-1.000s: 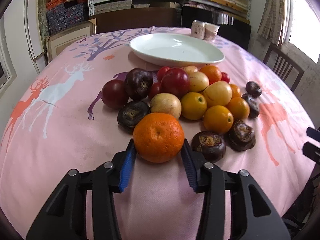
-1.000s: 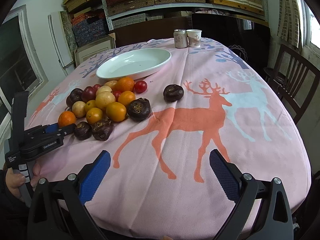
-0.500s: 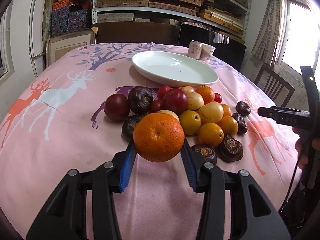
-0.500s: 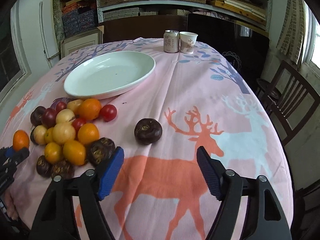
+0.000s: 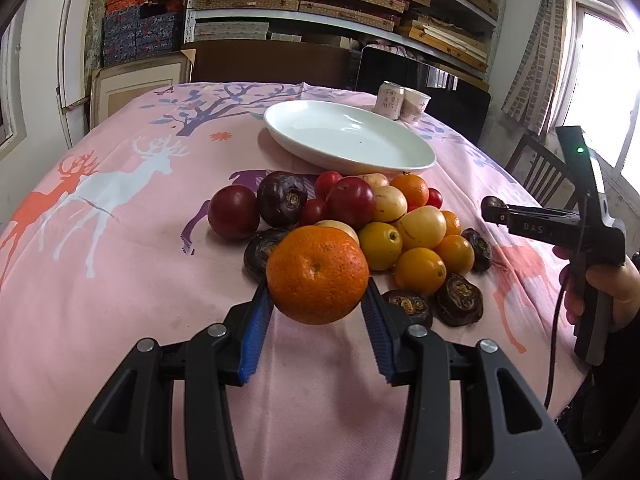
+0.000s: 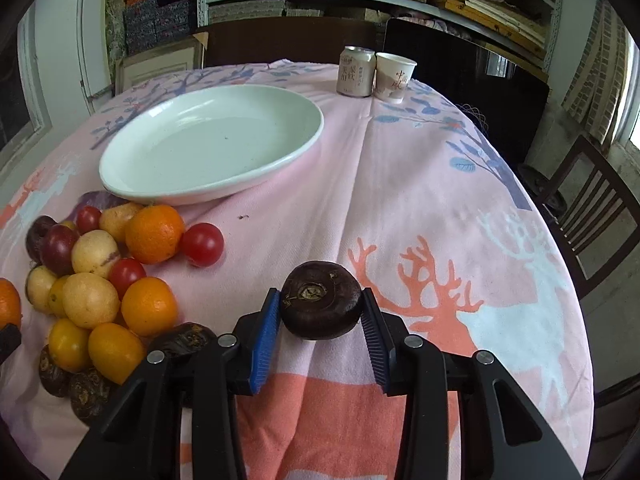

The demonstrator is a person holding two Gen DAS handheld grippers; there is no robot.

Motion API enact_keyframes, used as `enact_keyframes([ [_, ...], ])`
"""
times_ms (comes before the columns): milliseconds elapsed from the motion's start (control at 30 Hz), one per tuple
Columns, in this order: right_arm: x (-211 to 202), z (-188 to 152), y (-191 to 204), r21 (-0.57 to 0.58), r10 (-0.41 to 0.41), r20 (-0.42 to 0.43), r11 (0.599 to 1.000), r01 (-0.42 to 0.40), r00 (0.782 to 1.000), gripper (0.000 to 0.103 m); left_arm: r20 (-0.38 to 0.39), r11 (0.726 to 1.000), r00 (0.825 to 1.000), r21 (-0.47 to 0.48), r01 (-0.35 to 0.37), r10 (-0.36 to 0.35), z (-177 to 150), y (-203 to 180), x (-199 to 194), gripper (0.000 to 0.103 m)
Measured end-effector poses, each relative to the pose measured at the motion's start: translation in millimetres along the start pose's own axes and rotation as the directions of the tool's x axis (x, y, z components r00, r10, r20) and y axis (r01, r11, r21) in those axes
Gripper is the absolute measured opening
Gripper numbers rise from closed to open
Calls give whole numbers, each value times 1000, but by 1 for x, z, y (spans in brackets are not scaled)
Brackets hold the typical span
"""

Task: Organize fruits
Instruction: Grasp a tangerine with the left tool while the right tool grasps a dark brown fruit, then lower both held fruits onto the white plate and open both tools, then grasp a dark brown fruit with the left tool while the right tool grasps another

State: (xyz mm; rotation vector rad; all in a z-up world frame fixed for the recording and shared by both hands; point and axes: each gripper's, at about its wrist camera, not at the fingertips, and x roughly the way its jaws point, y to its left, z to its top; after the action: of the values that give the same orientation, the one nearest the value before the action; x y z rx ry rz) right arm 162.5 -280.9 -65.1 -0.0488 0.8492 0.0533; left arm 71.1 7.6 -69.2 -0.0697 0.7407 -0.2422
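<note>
Left gripper [image 5: 317, 308] grasps an orange [image 5: 317, 275] at frame centre, raised before the fruit pile [image 5: 384, 216]. Right gripper [image 6: 320, 312] clasps a dark water chestnut [image 6: 321, 300] at lower centre. White plate [image 6: 132, 184] lies upper left.

The cloth [image 6: 400, 184] is pink, printed with orange, white and pale blue deer and blue-purple trees. On it the plate [image 6: 120, 176] is white. Near the plate lie orange, yellow, red, pale cream and dark brown-purple fruits [image 5: 380, 216]. The gripper pads [image 5: 256, 328] are blue on black.
</note>
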Motion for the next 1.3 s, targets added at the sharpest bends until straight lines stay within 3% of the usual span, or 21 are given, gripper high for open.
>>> enact_keyframes([
  [133, -20, 14, -8, -11, 50, 55, 999, -49, 997, 41, -28, 999, 999, 9, 38, -38, 24, 1, -6, 44],
  [300, -24, 56, -5, -19, 96, 127, 995, -94, 987, 41, -17, 996, 998, 68, 65, -64, 90, -10, 2, 45],
  [400, -4, 85, -1, -5, 113, 124, 994, -113, 986, 41, -38, 993, 998, 105, 54, -50, 131, -21, 37, 45],
  [600, 59, 127, 10, 28, 155, 56, 987, -156, 986, 42, -163, 997, 986, 69, 38, -26, 185, -21, 134, 45],
  [667, 71, 137, 16, 16, 143, 59, 989, -144, 988, 52, -218, 998, 976, 47, 33, -22, 191, -17, 165, 45],
  [700, 71, 139, 17, 14, 122, 77, 992, -123, 990, 66, -238, 999, 971, 33, 29, -20, 194, -14, 175, 47],
  [767, 64, 138, 18, 11, 124, 107, 992, -126, 987, 68, -234, 1000, 972, 11, 25, -21, 195, -8, 178, 54],
  [833, 51, 131, 16, 15, 141, 121, 990, -144, 983, 68, -185, 999, 982, -8, 31, -32, 197, -2, 162, 76],
  [900, 37, 120, 11, 20, 140, 125, 989, -143, 982, 68, -132, 999, 991, -5, 33, -33, 191, 1, 136, 84],
  [1033, 12, 83, 7, 6, 143, 105, 990, -144, 984, 69, -79, 997, 996, 63, 50, -44, 160, -2, 82, 87],
  [1300, -12, -4, 10, -6, 164, 11, 986, -164, 986, 69, -79, 984, 997, 175, 35, -22, 65, -3, 20, 87],
])
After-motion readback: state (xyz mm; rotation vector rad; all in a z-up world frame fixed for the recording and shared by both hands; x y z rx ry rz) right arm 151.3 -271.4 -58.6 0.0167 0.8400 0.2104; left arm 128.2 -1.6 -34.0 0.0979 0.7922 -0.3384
